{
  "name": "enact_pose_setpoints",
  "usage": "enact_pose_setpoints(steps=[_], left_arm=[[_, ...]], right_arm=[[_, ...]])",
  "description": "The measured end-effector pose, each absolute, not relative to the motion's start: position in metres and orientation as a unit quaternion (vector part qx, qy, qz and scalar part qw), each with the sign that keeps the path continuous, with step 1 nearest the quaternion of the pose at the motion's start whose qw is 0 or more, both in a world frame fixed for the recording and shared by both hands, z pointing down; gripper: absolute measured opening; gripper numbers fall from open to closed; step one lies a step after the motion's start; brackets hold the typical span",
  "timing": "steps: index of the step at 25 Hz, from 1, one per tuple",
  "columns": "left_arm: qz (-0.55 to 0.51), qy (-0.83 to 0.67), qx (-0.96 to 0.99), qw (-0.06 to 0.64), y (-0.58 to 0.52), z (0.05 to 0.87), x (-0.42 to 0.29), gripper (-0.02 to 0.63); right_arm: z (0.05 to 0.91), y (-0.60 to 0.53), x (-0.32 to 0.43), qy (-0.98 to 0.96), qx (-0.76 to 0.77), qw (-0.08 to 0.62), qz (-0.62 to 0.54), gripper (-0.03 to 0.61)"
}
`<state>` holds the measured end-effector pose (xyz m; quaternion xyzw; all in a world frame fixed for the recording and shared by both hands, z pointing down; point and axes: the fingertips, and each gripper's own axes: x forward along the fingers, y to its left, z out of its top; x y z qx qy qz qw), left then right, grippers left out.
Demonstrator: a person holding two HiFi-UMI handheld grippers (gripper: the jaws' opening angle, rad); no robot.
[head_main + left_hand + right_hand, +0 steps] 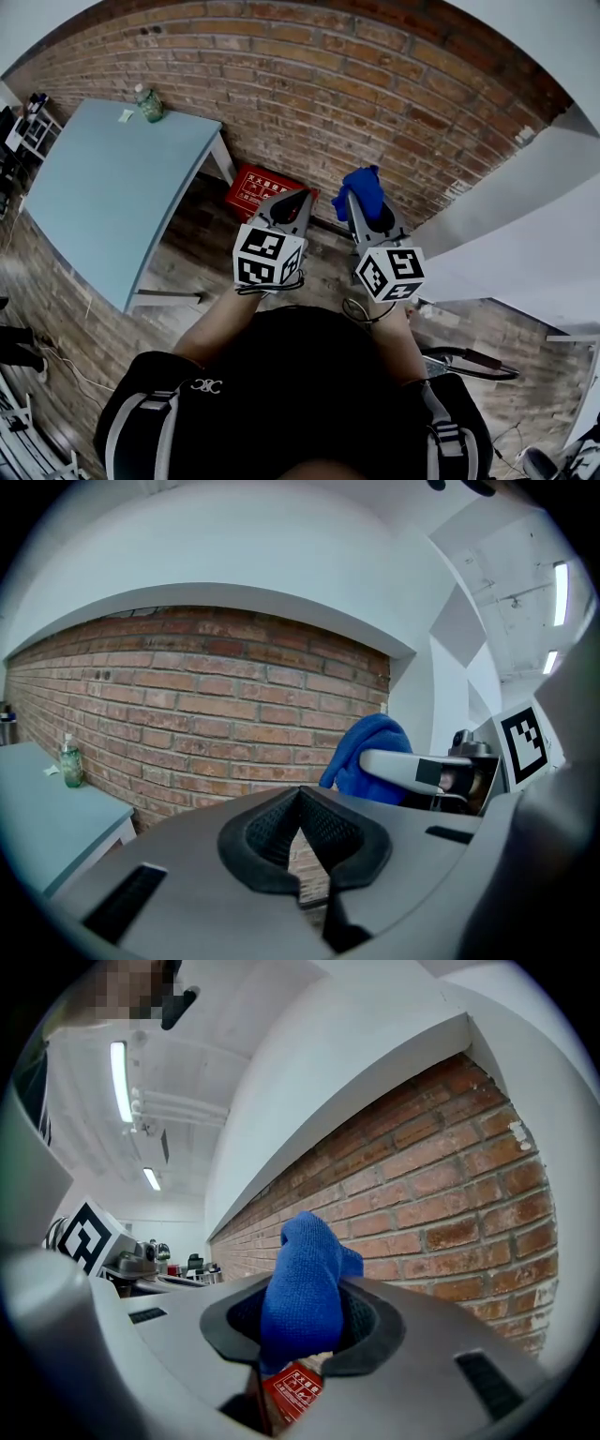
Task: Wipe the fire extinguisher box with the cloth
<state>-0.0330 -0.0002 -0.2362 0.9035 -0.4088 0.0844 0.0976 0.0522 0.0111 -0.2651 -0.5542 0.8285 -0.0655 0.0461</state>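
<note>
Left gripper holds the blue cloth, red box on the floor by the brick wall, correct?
No: the right gripper holds the blue cloth, as the right gripper view shows. The red box is on the floor by the brick wall.

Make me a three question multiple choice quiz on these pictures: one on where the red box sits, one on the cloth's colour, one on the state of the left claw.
1. Where is the fire extinguisher box?
A. On a shelf
B. On the floor at the foot of the brick wall
C. On a chair

2. What colour is the cloth?
A. White
B. Yellow
C. Blue

3. How is the left claw?
A. Shut, holding nothing
B. Wide open
C. Shut on the cloth

Answers:
1 B: the head view shows it low against the bricks, beside the table.
2 C: it is blue in every view.
3 A: its jaws meet with nothing between them, and the cloth is in the right claw.
</note>
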Motion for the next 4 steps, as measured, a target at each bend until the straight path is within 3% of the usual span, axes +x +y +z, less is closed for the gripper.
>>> enact_pose_setpoints(steps=[4], left_arm=[[0.085, -0.410, 0.903, 0.097, -0.0043, -0.2372, -0.0309, 0.008]], right_arm=[[-0.2670, 0.0072, 0.0512, 0.831, -0.550, 0.047, -0.063, 0.126]])
